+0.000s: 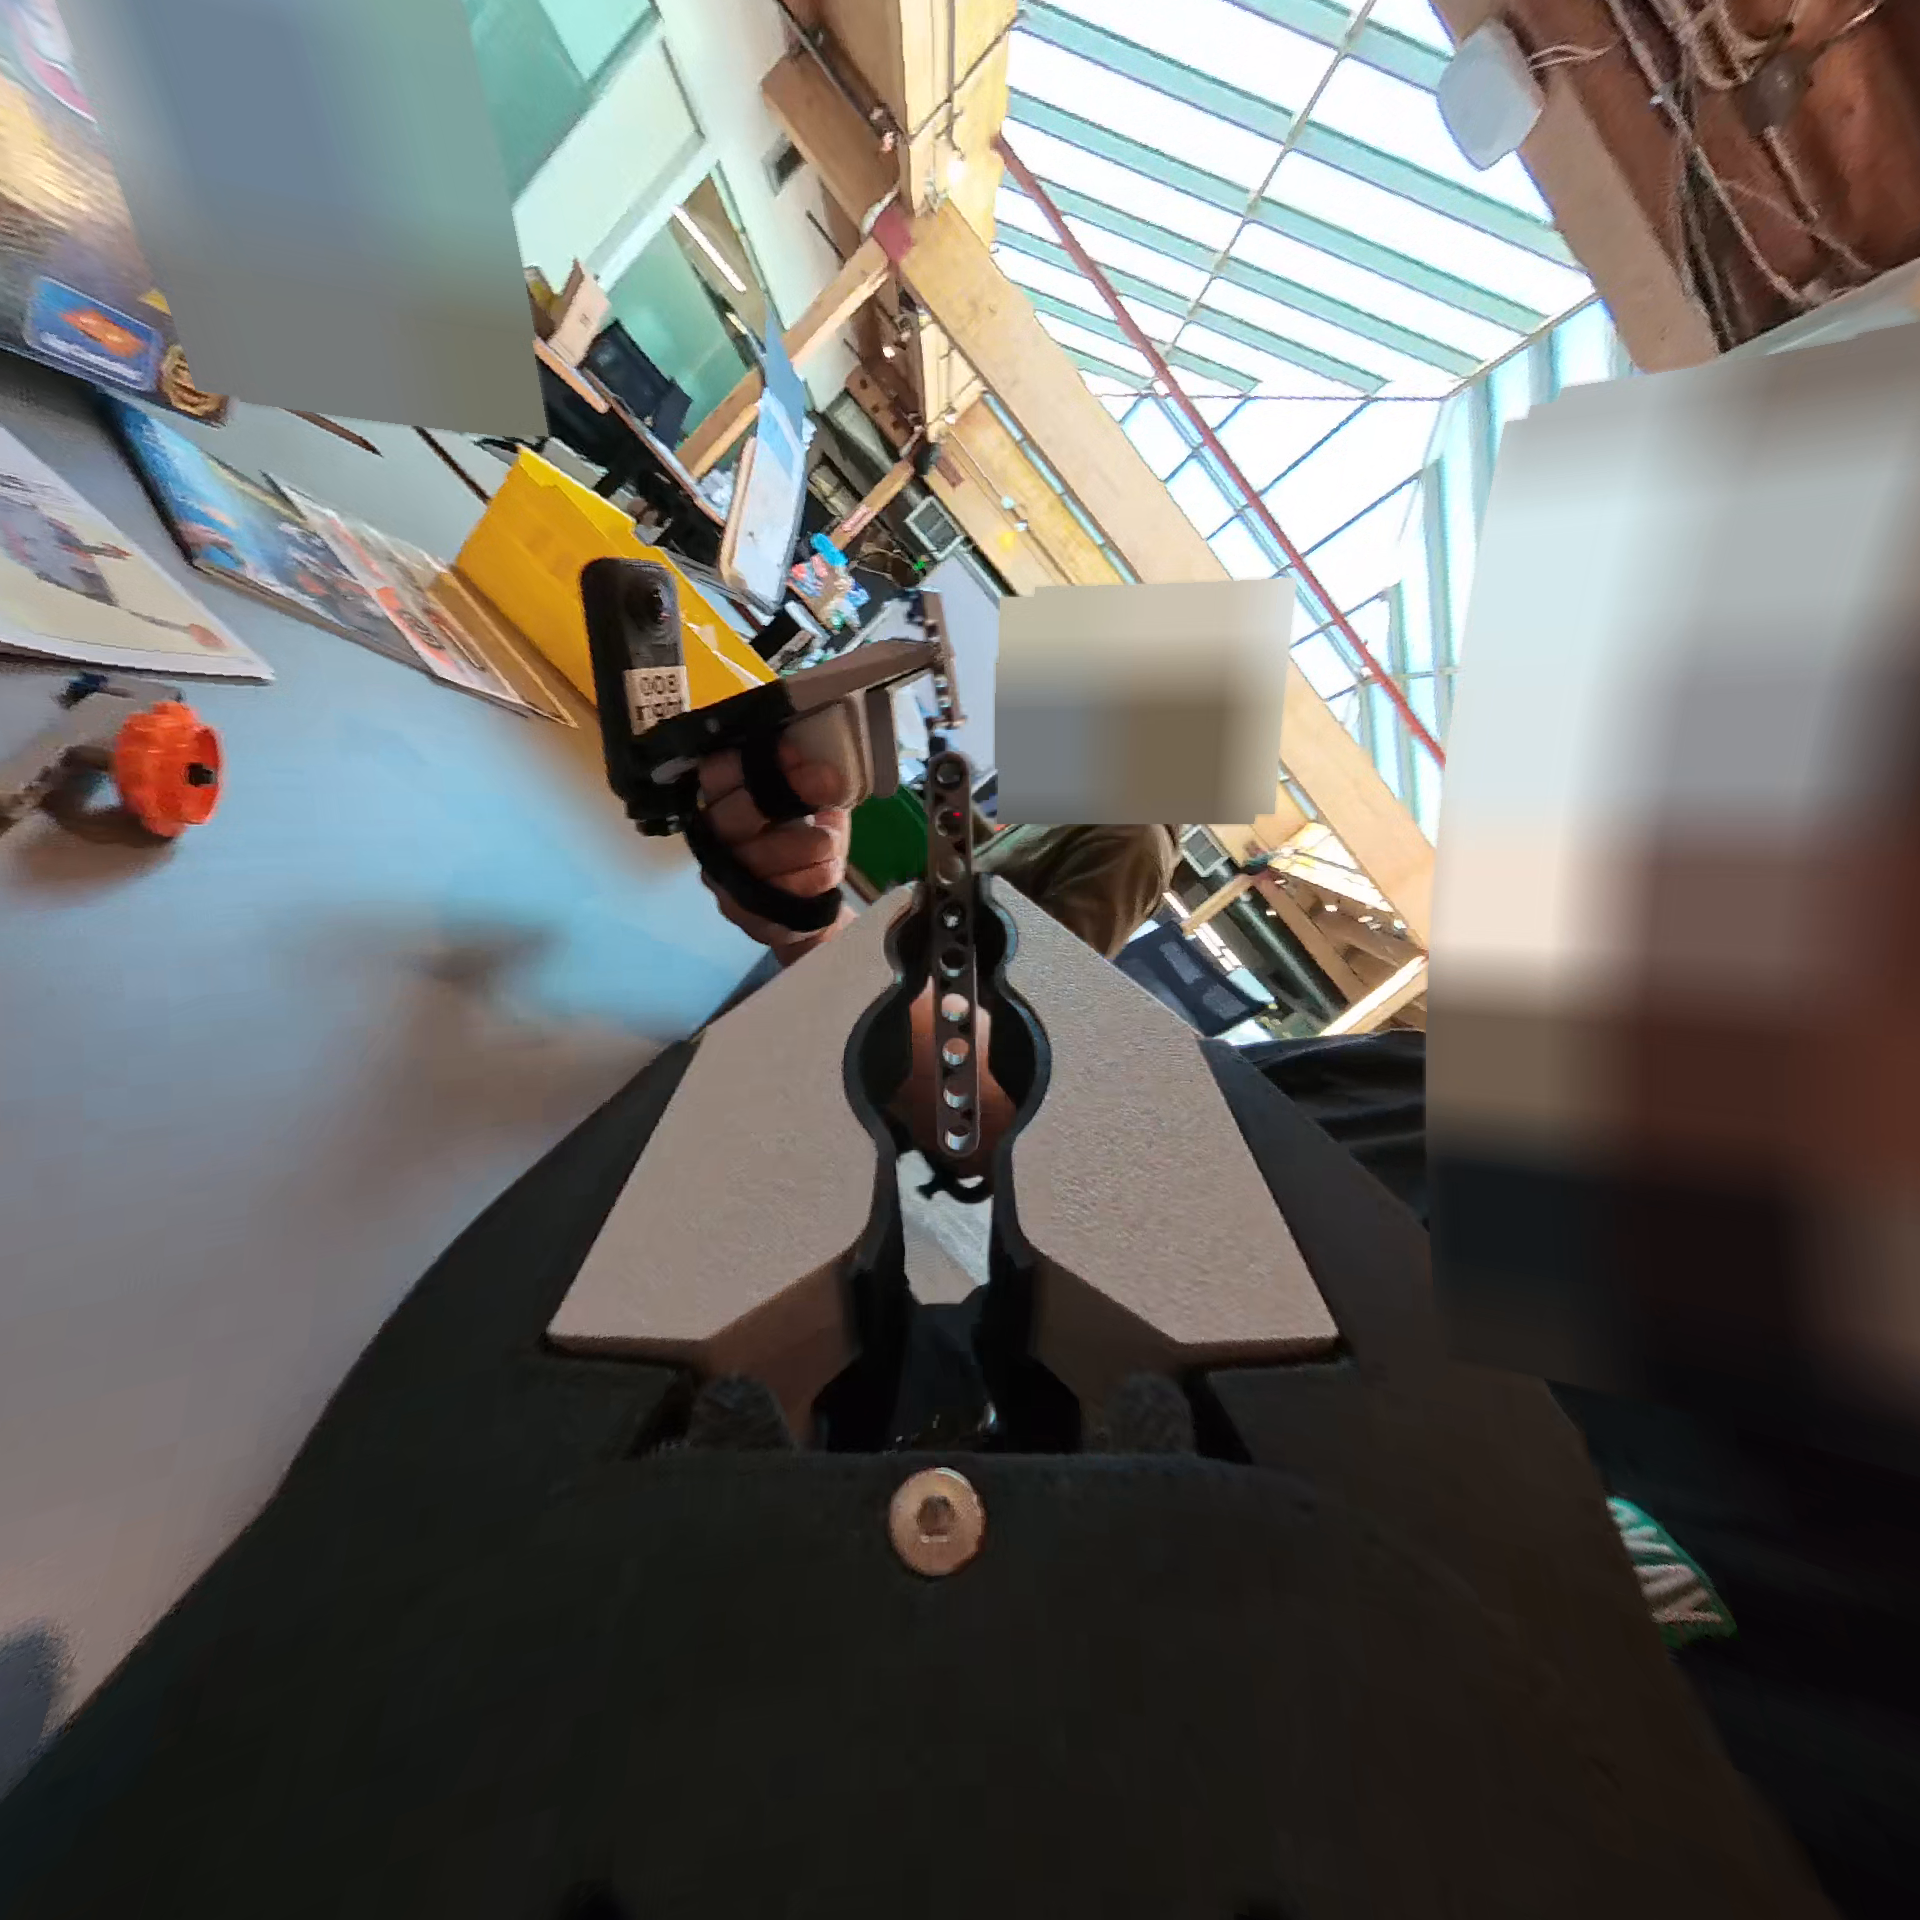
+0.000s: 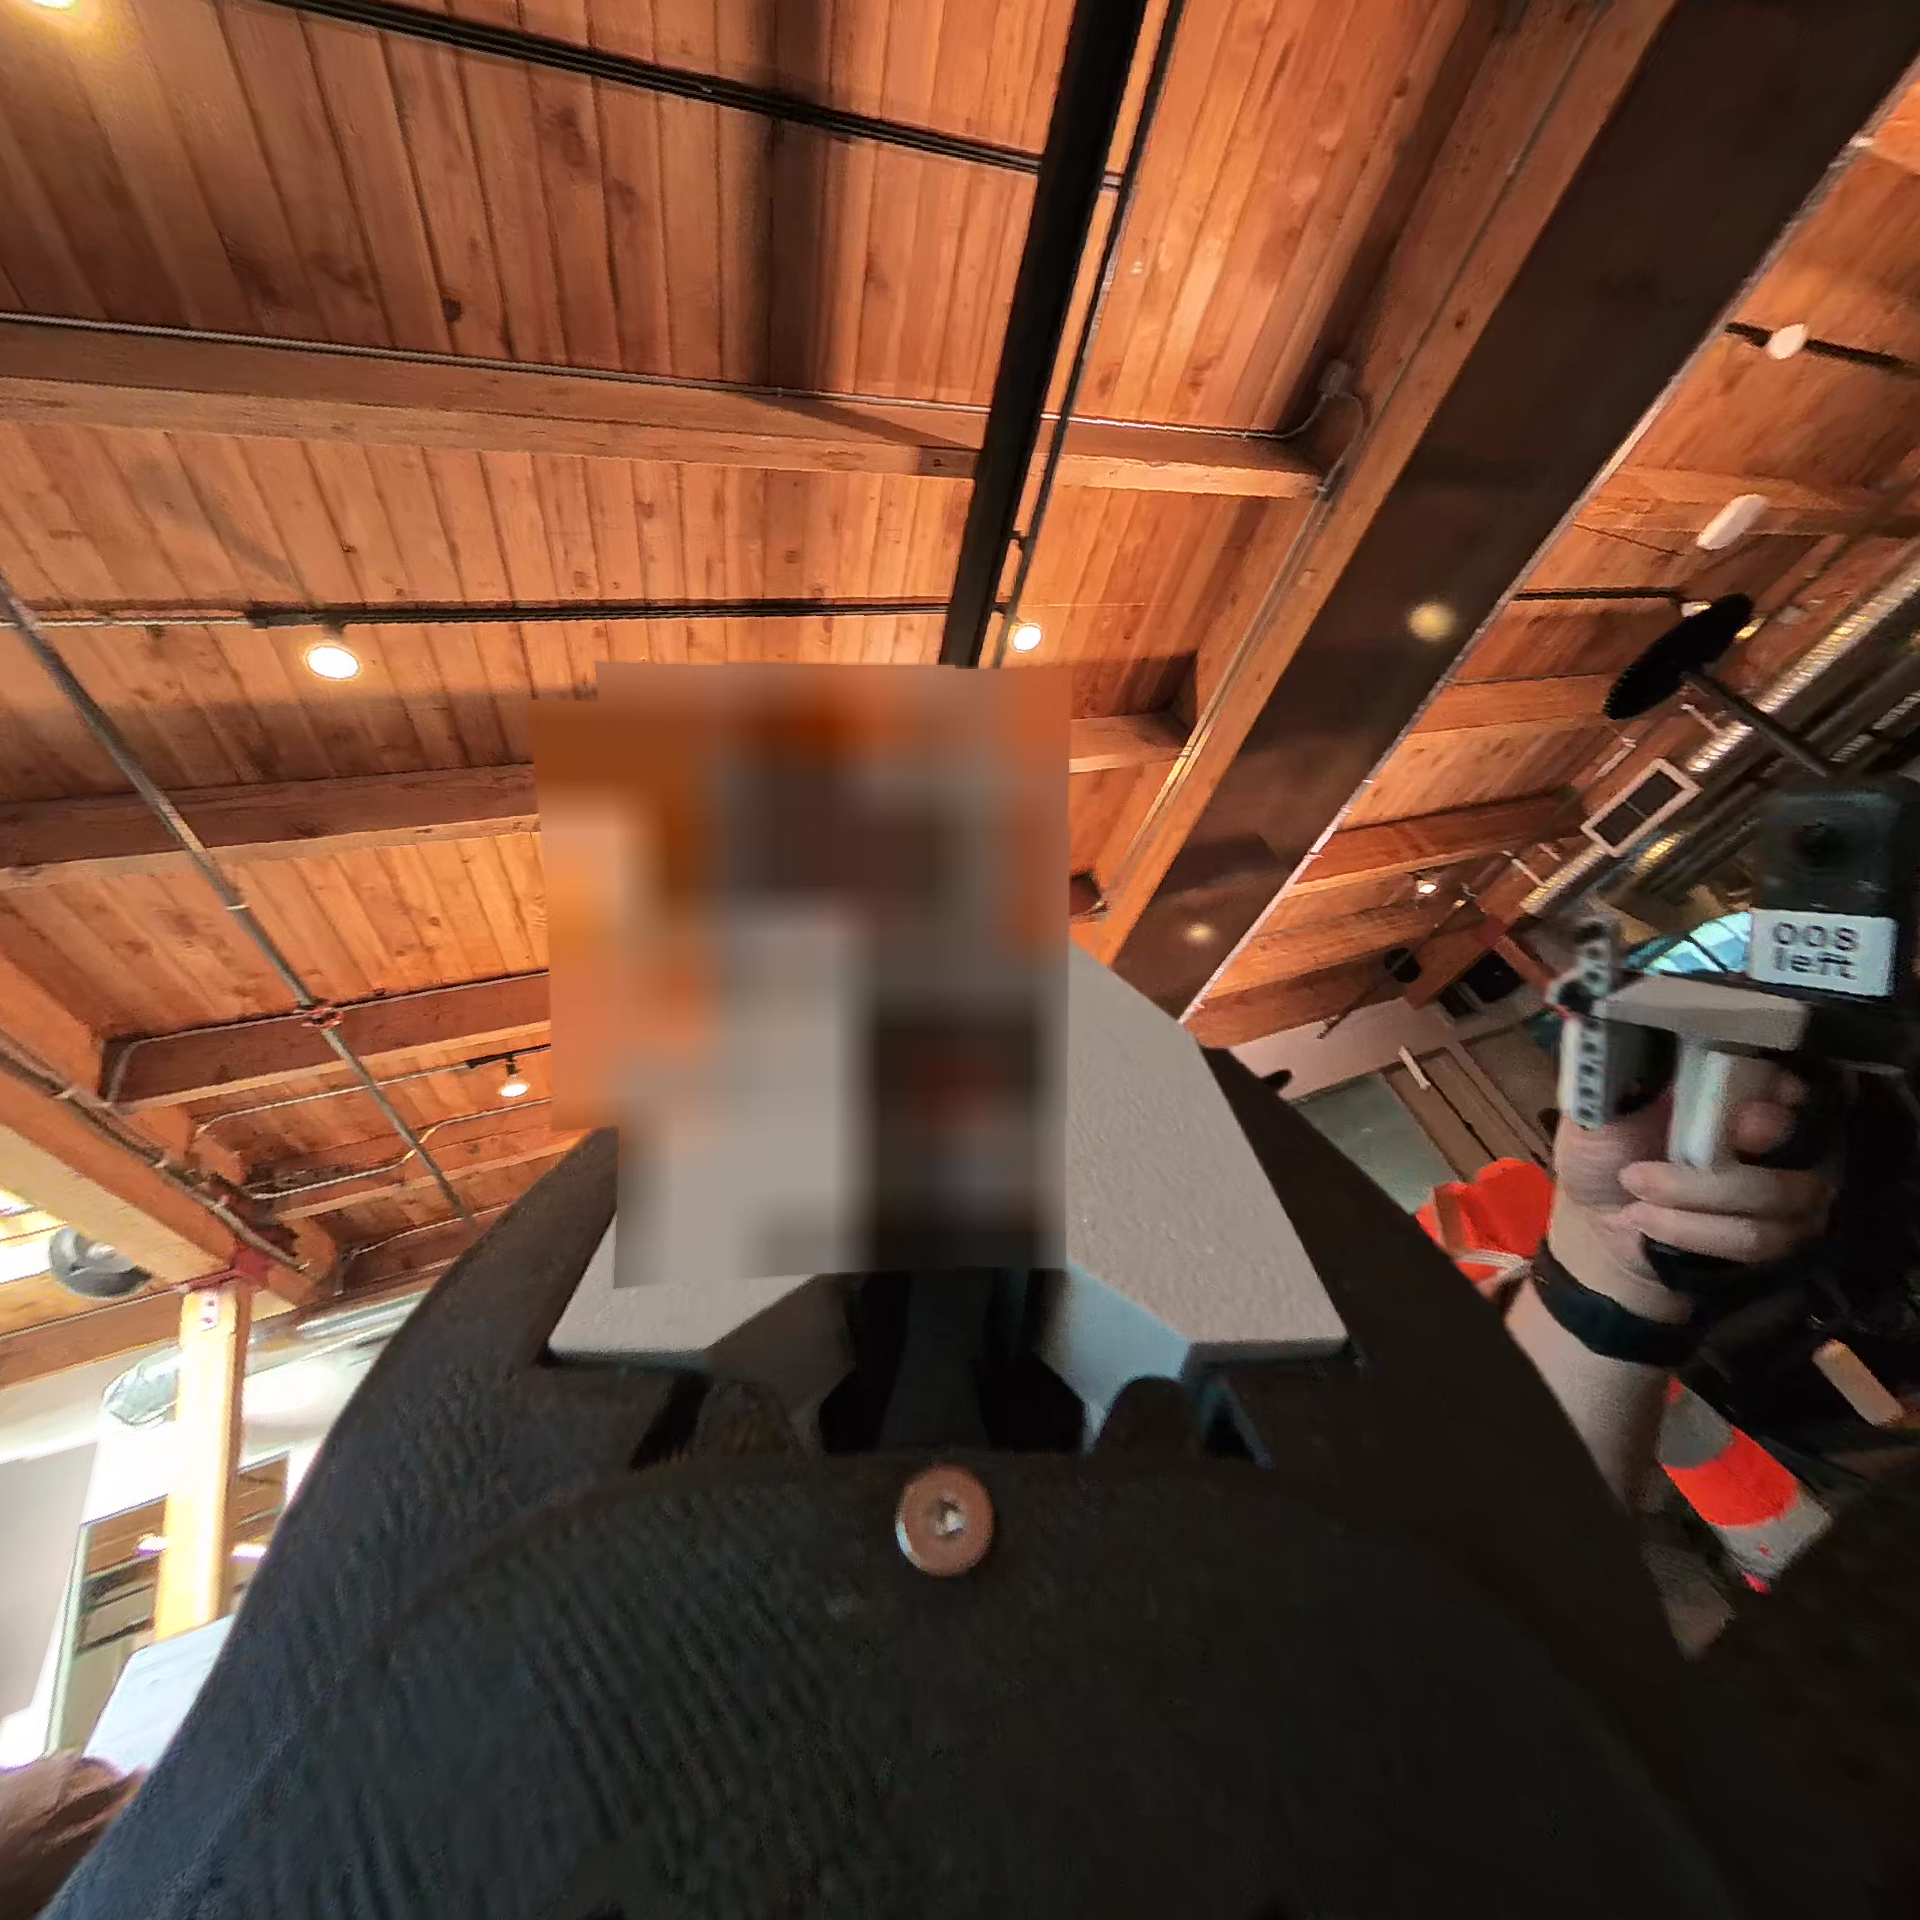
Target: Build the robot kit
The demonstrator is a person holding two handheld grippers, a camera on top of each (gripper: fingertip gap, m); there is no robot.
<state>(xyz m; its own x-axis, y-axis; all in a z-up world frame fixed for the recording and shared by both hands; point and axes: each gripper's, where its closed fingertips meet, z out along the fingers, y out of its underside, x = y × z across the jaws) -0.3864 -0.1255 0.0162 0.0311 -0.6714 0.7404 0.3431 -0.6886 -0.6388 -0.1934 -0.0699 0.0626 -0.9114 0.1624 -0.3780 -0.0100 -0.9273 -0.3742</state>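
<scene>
Item: perforated beam (image 1: pixel 954 966), dark grey, a slim strip with a row of round holes. Location: pinched between the left gripper's (image 1: pixel 951 914) pressed-together fingers, standing out past the tips toward 12 o'clock.
Handling (judged): light, stiff, smooth plastic; liable to pivot in a narrow pinch. Best held across the flat faces near mid-length.
Pose: left gripper raised off the table (image 1: pixel 312 935), tilted up; a hand (image 2: pixel 1662 1174) grips its handle.
Right gripper (image 1: pixel 894 665): at 11 o'clock, aimed at the wooden ceiling (image 2: pixel 520 312); claw state cannot be told.
Nearby: orange knob (image 1: pixel 166 767) at 9 o'clock; yellow bin (image 1: pixel 551 540).

dark grey holed beam (image 1: pixel 953 997), orange knob (image 1: pixel 166 767)
</scene>
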